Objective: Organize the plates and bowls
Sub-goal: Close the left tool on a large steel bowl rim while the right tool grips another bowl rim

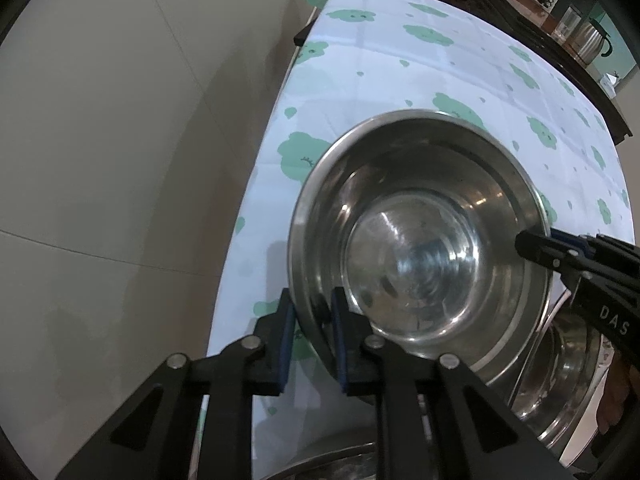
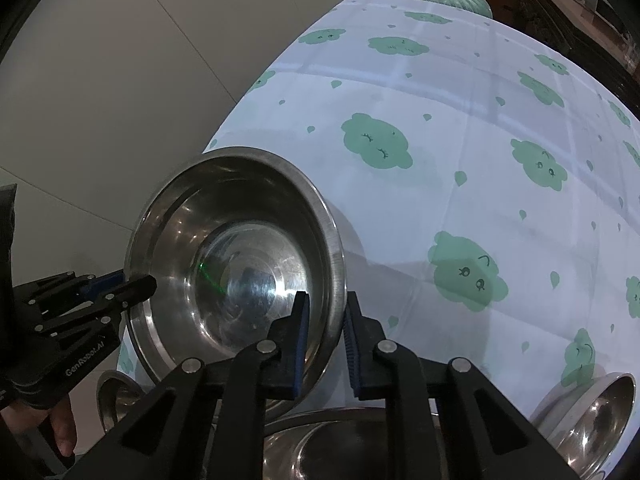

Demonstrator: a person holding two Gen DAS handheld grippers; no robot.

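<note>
A shiny steel bowl (image 1: 420,236), scuffed inside, is tilted above the cloud-print table (image 1: 400,60), near its left edge. The left hand-held gripper (image 1: 310,344) pinches the bowl's near rim; the right hand-held gripper (image 2: 326,340) clamps the opposite rim (one pad inside, one outside). More steel bowls (image 2: 596,412) sit nearby; beyond, the cloth lies open.

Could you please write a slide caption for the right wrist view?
Both grippers, right and left, clamp opposite rims of a steel bowl above a tablecloth.
</note>
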